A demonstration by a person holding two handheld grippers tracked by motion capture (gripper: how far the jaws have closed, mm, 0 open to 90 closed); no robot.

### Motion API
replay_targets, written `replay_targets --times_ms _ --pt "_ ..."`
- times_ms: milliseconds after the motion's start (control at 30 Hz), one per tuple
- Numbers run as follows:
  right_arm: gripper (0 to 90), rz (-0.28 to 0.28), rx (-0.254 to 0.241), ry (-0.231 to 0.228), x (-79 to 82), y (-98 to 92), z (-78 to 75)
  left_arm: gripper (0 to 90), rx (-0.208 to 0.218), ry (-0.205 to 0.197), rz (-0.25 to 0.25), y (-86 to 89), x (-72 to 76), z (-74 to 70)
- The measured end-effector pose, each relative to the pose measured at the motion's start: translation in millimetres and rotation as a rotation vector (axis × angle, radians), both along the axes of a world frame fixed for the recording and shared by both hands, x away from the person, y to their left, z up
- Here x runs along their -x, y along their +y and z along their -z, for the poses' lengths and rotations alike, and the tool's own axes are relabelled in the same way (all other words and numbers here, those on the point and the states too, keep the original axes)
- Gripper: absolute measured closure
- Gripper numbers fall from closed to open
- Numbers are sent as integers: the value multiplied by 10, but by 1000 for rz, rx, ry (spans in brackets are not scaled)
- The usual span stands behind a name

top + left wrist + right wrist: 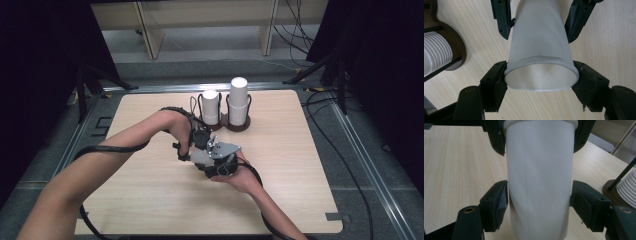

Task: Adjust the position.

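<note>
A white paper cup (201, 158) lies level just above the middle of the table, held at both ends. In the left gripper view its open rim faces the camera, and my left gripper (540, 75) is shut on the cup (539, 37) at that rim. My right gripper (539, 197) presses its pads on the cup's body (539, 170) nearer the closed end. In the high view the left gripper (196, 145) reaches in from the left. The right gripper (216, 161), with its grey plate, comes from the right. The cup hides the table between the jaws.
A dark wooden holder (226, 126) stands behind the hands with two upright stacks of white cups, a shorter one (210, 106) and a taller one (238, 99). Black cables trail from both grippers across the table (150, 200). Bare wood lies to the left, right and front.
</note>
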State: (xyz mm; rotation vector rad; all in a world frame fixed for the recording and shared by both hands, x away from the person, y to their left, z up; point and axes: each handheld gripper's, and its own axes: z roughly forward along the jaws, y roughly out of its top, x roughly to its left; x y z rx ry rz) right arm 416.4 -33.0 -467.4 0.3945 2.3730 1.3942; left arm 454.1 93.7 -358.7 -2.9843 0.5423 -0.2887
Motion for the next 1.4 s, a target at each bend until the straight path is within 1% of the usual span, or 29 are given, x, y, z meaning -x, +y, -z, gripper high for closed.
replay_targets --times_ms 33,67,133,167,200,267,300,333,367,500,567,600,633,767,800,833,933,967,1033,1067,1133,1167,1200,1233,1267,1300,1333,1367,1400 --pt "316 5 -5 5 11 2 2 310 -4 -3 7 -4 -2 -2" --pt "320 -11 2 -30 -16 -1 2 310 -8 -3 9 -9 -2 -6" --pt "326 -8 -2 -40 -19 4 10 310 4 4 1 -7 2 -1" --pt "332 -3 -37 -17 -1 27 17 310 7 7 -4 -7 3 -1" --pt "335 -3 -40 -4 4 29 25 310 9 10 -6 -7 5 -1" --pt "345 -12 -31 -33 -10 22 26 310 10 14 -8 -9 11 -3" --pt "347 -11 -32 -34 -10 22 26 310 9 15 -6 -12 10 -7" --pt "348 -2 -37 4 14 27 31 310 9 15 -6 -13 10 -9" --pt "349 -7 -37 -6 6 26 31 310 11 16 -9 -14 9 -10" --pt "354 -7 -43 -10 5 23 31 311 13 18 -8 -19 5 -15" --pt "356 -21 -27 -17 -3 15 28 311 15 18 -13 -23 7 -21" --pt "358 -11 -41 -20 -6 16 27 311 16 31 -24 -20 11 -17" --pt "360 -8 -37 -17 -4 12 25 311 19 34 -28 -21 14 -19" --pt "366 -11 -36 -35 -10 9 20 313 26 30 -27 -18 14 -31" --pt "367 -7 -38 -28 -5 7 19 314 30 24 -27 -15 18 -30" --pt "368 -8 -34 -33 -9 6 16 314 29 21 -26 -16 21 -30" --pt "370 -6 -26 -25 9 9 10 314 27 24 -25 -15 31 -31" --pt "371 -4 -27 -27 10 11 11 313 33 7 -12 -17 27 -40" --pt "371 -10 -27 -32 1 6 10 305 45 -2 -18 -11 24 -45" --pt "371 -7 -24 -12 10 2 12 298 56 4 -39 2 36 -41" --pt "370 5 -30 -5 20 -13 11 279 75 -1 -42 15 35 -56" --pt "370 10 -22 6 31 -22 10 264 90 -7 -41 24 29 -62" --pt "370 13 -21 6 33 -30 13 244 90 -13 -33 29 15 -72" --pt "370 13 -24 -9 23 -41 16 231 113 -14 -47 40 17 -68" --pt "370 20 -19 4 32 -48 17 215 117 -17 -47 48 17 -67" --pt "370 22 -21 -1 30 -57 17 202 113 -27 -29 56 16 -75" --pt "370 29 -24 7 37 -65 17 192 127 -31 -24 68 20 -80" --pt "370 32 -26 -3 31 -79 15 180 152 -22 -43 78 34 -76" --pt "370 38 -31 -2 30 -90 14 173 168 -26 -43 88 40 -80"
